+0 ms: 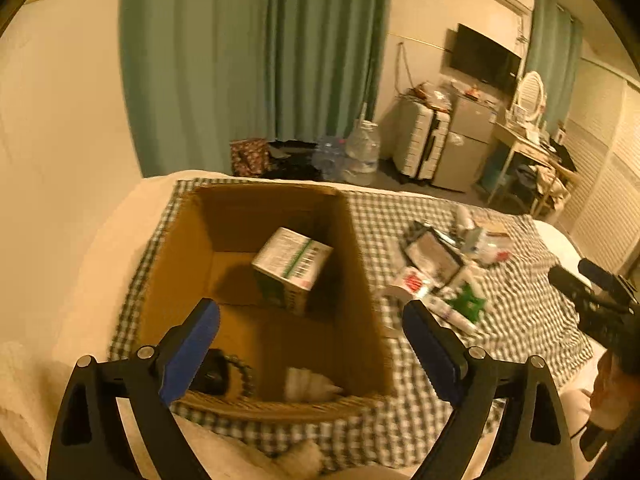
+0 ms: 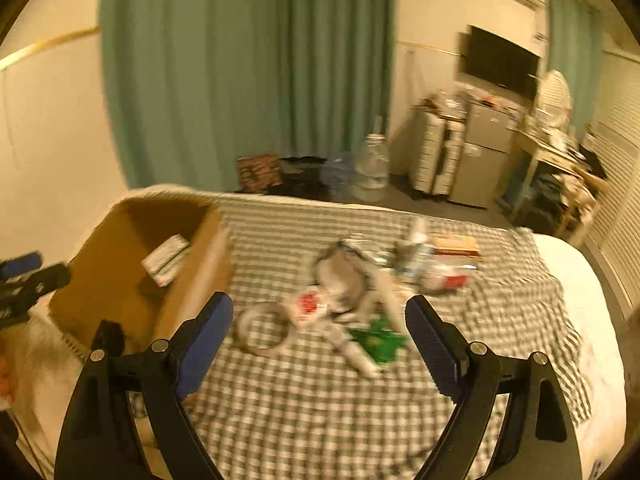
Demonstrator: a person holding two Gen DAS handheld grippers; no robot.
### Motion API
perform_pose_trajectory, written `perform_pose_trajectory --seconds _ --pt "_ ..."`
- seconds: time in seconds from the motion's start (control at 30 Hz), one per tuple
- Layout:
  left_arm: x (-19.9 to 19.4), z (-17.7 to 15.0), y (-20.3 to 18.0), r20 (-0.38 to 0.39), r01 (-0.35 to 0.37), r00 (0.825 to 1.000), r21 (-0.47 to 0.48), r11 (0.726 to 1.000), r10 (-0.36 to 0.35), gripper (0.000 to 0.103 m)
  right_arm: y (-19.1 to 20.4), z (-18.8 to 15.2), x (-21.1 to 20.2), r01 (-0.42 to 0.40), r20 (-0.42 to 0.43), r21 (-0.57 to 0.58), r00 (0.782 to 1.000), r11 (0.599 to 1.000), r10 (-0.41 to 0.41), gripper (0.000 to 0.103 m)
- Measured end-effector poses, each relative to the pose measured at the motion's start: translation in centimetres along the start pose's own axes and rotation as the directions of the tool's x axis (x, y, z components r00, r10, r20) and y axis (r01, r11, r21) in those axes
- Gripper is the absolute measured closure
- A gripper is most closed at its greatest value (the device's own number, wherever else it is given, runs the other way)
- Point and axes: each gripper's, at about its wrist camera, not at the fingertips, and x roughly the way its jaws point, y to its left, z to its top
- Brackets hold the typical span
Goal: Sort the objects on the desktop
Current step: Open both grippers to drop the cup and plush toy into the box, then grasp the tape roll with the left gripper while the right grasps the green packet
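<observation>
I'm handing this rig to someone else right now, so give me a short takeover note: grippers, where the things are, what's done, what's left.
Left gripper: open, empty, over the cardboard box.
Right gripper: open, empty, pointed at the pile on the checked cloth.
Done: a white and green carton lies in the box, with a dark beaded item and something white near its front wall.
Left: the pile to the right of the box, including a tape ring, a white tube, a green packet and a red and white pack. The farther items are too blurred to name.
</observation>
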Motion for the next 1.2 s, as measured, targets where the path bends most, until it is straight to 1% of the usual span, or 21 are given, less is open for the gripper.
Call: perform_pose_trajectory --seconds 0.17,0.27,0.43,0.57,0.7,0.8,0.9,0.97,1.07,1.2 --pt "0.6 -0.9 -4.7 -0.029 0.035 0.999 -0.018 0.999 -0.035 0.006 -5.0 -0.8 -1.5 0.037 0.022 0.079 0.999 0.996 -0.039 0.014" --pt "1.7 -1.8 -7.8 -0.046 0.031 0.998 -0.005 1.000 -0.031 0.006 -7.2 -1.5 -1.7 0.030 0.024 0.123 0.999 0.992 -0.033 0.014" --pt "4.1 -3.3 -12.2 -0.063 0.033 0.998 0.047 0.998 -0.030 0.006 -9.1 -3.0 -0.6 0.017 -0.003 0.145 1.000 0.989 -0.017 0.014" --pt "6.6 -4.5 -14.3 -0.077 0.036 0.997 0.041 0.999 -0.032 0.006 -10.3 -4.2 1.0 0.010 -0.029 0.160 1.000 0.987 -0.005 0.014" --pt "9.5 -5.7 -15.2 -0.099 0.014 0.995 0.013 1.000 -0.013 0.006 -11.3 -5.4 2.9 -0.006 -0.056 0.171 0.998 0.985 0.016 0.014" --pt "11.5 -6.5 -15.4 -0.089 0.016 0.996 -0.011 1.000 -0.016 0.006 -11.6 -6.2 4.3 0.010 -0.077 0.146 0.997 0.989 0.002 0.014" --pt "13.6 -7.1 -15.3 -0.103 0.008 0.995 -0.030 1.000 -0.011 0.006 -12.4 -6.8 6.1 0.011 -0.097 0.148 0.995 0.989 0.003 0.014" --pt "15.6 -7.6 -14.9 -0.128 -0.015 0.992 -0.061 0.998 0.007 0.006 -12.9 -7.2 7.4 0.000 -0.115 0.164 0.993 0.986 0.019 0.014" --pt "17.7 -8.0 -14.4 -0.141 -0.049 0.989 -0.083 0.995 0.037 0.006 -13.1 -7.9 9.6 -0.014 -0.143 0.179 0.989 0.984 0.040 0.014" --pt "20.8 -7.9 -13.6 -0.125 -0.107 0.988 -0.102 0.989 0.094 0.006 -13.2 -8.6 12.3 -0.027 -0.162 0.175 0.985 0.984 0.056 0.014"
